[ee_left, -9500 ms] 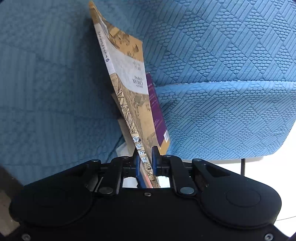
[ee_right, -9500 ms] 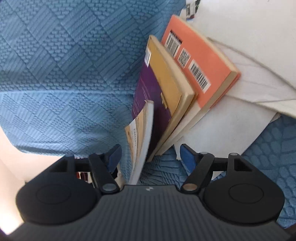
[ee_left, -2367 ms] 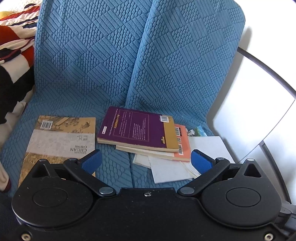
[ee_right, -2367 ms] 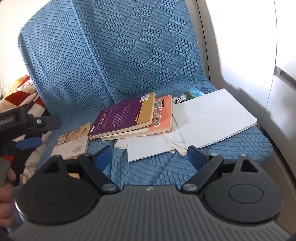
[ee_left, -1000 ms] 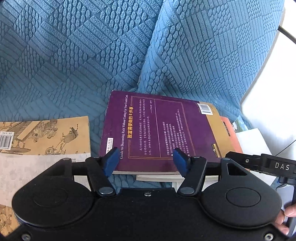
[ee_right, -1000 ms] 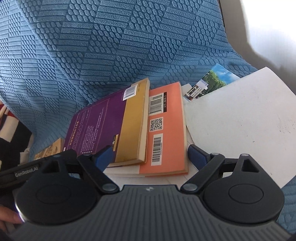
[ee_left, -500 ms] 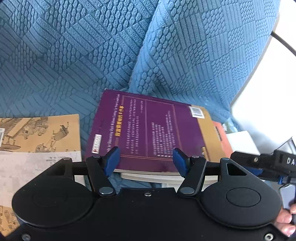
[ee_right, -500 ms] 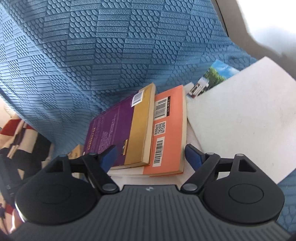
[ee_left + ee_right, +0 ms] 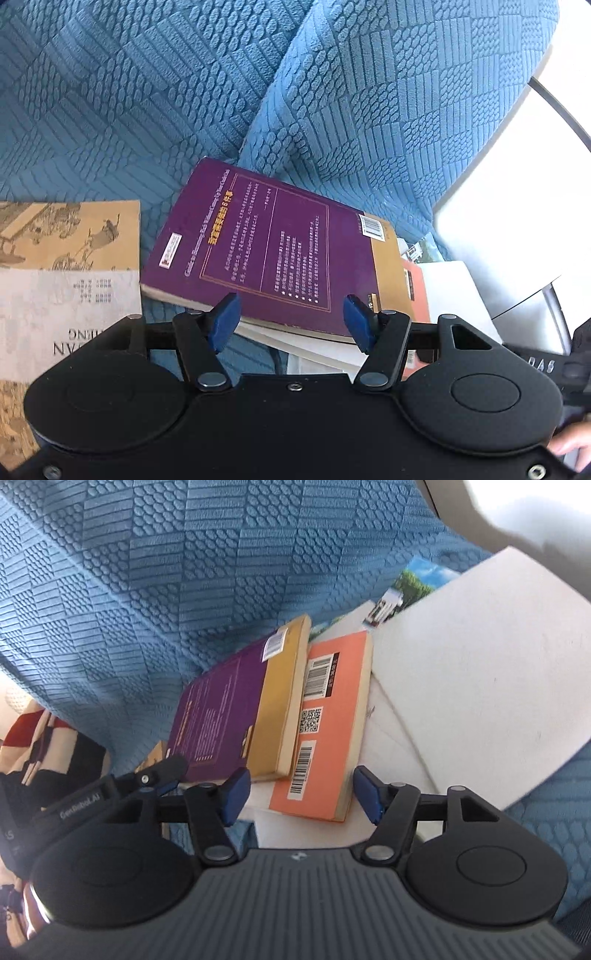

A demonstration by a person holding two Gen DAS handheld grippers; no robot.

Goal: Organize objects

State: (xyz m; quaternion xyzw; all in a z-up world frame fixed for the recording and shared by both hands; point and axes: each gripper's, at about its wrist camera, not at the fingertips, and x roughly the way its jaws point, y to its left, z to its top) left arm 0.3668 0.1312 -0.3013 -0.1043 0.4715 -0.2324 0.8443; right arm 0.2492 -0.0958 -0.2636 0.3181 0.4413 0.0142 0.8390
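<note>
Above: both claws over books on a blue sofa (image 9: 369, 110).
Left claw (image 9: 291, 321) gapes over the purple book (image 9: 273, 254); right claw (image 9: 303, 794), just narrowing, stands released over the orange book (image 9: 325, 731).

Seat (image 9: 110, 110): illustrated bk (image 9: 70, 236) at L, flat | thick bk (image 9: 280, 251) to its R, atop barcode bk (image 9: 325, 716) | both on loose sheets (image 9: 376, 746) | pad (image 9: 480, 686) far R | photo card (image 9: 410, 587) behind pad.
</note>
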